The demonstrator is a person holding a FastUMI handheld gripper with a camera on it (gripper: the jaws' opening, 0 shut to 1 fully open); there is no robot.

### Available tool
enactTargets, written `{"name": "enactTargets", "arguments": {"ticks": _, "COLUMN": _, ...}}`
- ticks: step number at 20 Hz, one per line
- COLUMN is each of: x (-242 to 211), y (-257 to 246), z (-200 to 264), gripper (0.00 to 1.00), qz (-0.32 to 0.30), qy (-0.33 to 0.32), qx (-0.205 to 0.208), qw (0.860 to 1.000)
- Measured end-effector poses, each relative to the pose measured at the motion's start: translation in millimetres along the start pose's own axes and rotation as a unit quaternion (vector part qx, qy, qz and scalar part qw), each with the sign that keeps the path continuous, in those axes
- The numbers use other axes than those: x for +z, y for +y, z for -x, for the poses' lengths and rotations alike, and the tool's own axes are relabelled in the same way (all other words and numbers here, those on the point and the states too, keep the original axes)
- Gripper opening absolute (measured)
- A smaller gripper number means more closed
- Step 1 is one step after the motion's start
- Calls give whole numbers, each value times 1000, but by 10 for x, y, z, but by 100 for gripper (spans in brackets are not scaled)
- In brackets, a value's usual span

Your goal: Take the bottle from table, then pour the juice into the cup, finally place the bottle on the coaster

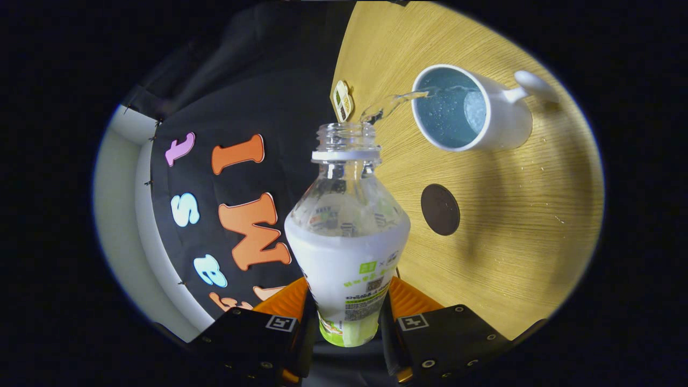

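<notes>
A clear plastic bottle with a white and green label and no cap sits between my fingers, and my gripper is shut on its lower body. The whole view is rolled sideways, so the bottle is tipped. A thin clear stream runs from its open mouth into the white mug, whose blue inside holds liquid. The mug stands on the wooden table beyond the bottle's mouth, handle pointing away from me. A dark round coaster lies on the table beside the bottle's shoulder, nearer to me than the mug.
A small pale tag sits at the table's edge just past the bottle's mouth. The booth's black cloth wall rises behind the table edge, with a pale floor or wall strip beyond it. A few drops speckle the wood near the mug.
</notes>
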State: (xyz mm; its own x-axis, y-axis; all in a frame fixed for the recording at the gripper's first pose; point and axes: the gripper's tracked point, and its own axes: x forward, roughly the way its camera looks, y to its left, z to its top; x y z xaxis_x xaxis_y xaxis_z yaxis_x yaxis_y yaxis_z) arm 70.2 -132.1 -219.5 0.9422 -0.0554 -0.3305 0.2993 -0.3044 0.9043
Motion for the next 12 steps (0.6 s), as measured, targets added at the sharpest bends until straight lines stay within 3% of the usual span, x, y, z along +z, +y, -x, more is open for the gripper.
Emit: {"name": "enactTargets", "arguments": {"ticks": 12, "x": -38, "y": 75, "z": 4, "gripper": 54, "qz": -33, "qy": 4, "qx": 5, "qw": 999}}
